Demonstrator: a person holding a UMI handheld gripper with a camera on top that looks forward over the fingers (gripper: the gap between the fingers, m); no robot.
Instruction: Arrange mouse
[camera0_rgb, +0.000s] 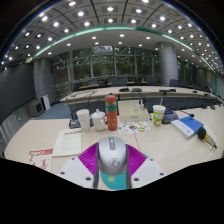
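A grey computer mouse (112, 155) sits between my two fingers, its nose pointing away from me. The magenta pads (91, 158) press against both of its sides, so my gripper (112, 160) is shut on the mouse. It is held above the near part of a pale wooden table (170, 150). A teal part of the gripper shows under the mouse's rear end.
Beyond the fingers stand a red can (111, 113), two white cups (83, 119), a paper cup with a green band (158, 114), a blue book (186, 126) and papers (68, 143) with a red-printed sheet (40, 156). Office desks and chairs lie behind.
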